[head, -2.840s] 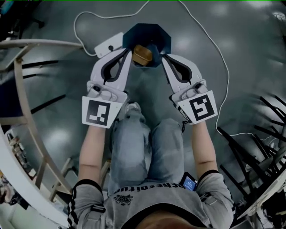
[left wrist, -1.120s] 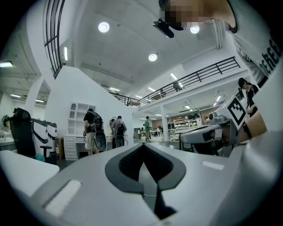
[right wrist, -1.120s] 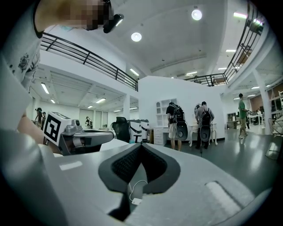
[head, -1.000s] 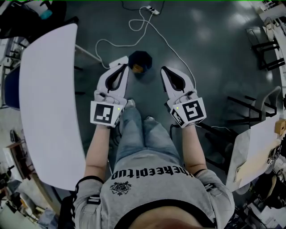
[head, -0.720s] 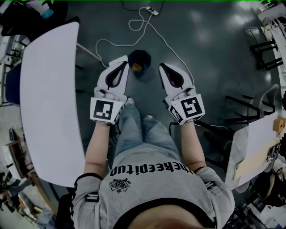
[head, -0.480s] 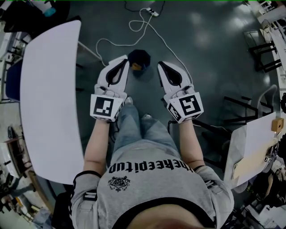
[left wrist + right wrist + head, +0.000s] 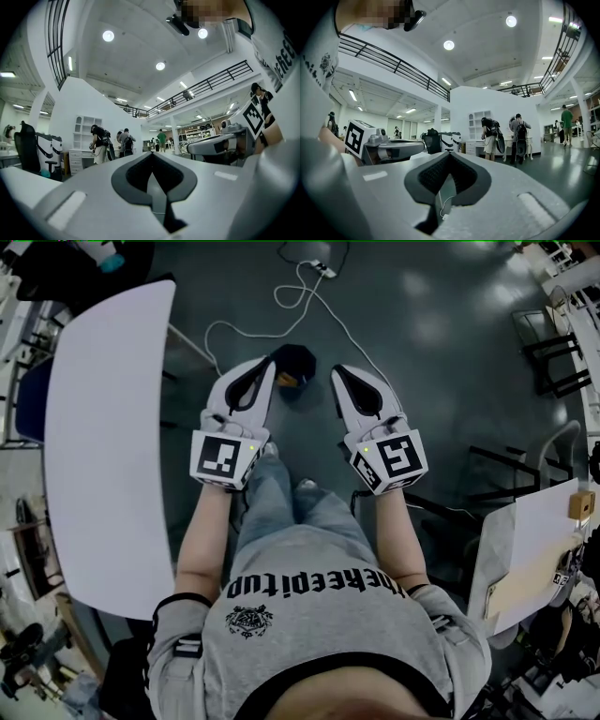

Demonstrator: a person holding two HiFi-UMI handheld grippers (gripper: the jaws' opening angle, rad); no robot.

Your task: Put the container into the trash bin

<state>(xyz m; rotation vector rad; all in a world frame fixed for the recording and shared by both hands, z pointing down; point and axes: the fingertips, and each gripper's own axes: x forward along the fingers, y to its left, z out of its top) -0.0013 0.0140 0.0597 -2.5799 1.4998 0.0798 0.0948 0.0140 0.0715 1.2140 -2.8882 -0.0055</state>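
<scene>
In the head view the dark blue trash bin stands on the grey floor, just ahead of the person's feet. The brown container lies inside it, partly hidden by the rim. My left gripper is shut and empty, its tip beside the bin's left edge. My right gripper is also shut and empty, a little to the right of the bin. In the left gripper view the left gripper points out into the room, and in the right gripper view so does the right gripper. Neither of these views shows the bin.
A long white table runs along the left. A white cable loops over the floor from a power strip past the bin. Another table with papers and chairs stand at the right. People stand far across the room.
The head camera has risen well away from the bin, which now looks small. Both grippers have drawn back from it. The container has stayed inside.
</scene>
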